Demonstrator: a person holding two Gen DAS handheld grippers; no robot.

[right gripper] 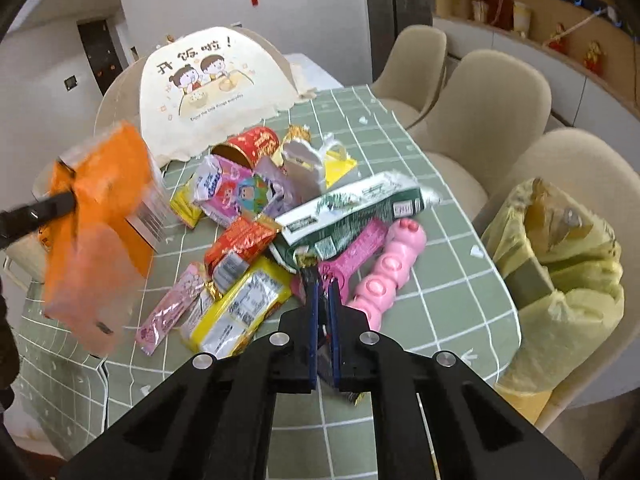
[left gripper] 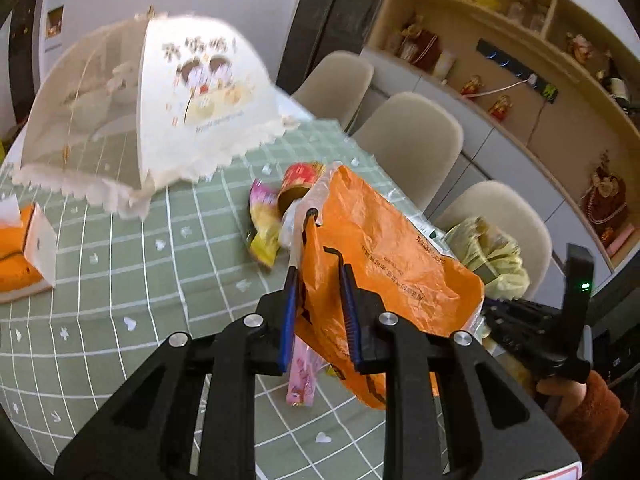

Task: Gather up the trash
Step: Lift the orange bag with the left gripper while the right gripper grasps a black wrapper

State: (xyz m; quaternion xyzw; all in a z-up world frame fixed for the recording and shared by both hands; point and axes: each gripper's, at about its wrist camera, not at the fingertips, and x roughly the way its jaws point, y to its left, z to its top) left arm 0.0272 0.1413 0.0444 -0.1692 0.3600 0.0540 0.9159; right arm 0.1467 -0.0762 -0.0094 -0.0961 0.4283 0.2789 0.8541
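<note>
Right tool (right gripper: pixel 323 280): jaws drawn almost together at the near edge of the wrapper pile; a scrap of foil or film shows between the blue pads, though which wrapper it belongs to cannot be told. The judgement is a thin pinch on light packaging, likely to slip if pulled fast.

Left tool (left gripper: pixel 325 258): jaws narrow, clamped on a fold of the orange plastic bag (left gripper: pixel 384 256), which hangs off the desk (left gripper: pixel 120 280) and sags below the pads. The bag looks soft, crinkly and nearly weightless. The best hold is on gathered film near the rim, so the mouth stays open to receive trash.

Just beyond the right tool lie the pink moulded tray (right gripper: pixel 386 270), the yellow foil packet (right gripper: pixel 240 308) and the red wrapper (right gripper: pixel 240 246). All seem light and slick. The tray looks stiff enough to grip across its width, while the packets want a pinch at an edge or seam.

Farther back are the green-and-white pack (right gripper: pixel 352 212) and a red paper tube (right gripper: pixel 252 146), which is crushable.

A yellow-green bag (right gripper: pixel 560 280) sits on a chair at the right. A mesh food cover (right gripper: pixel 216 88) stands at the far end.
</note>
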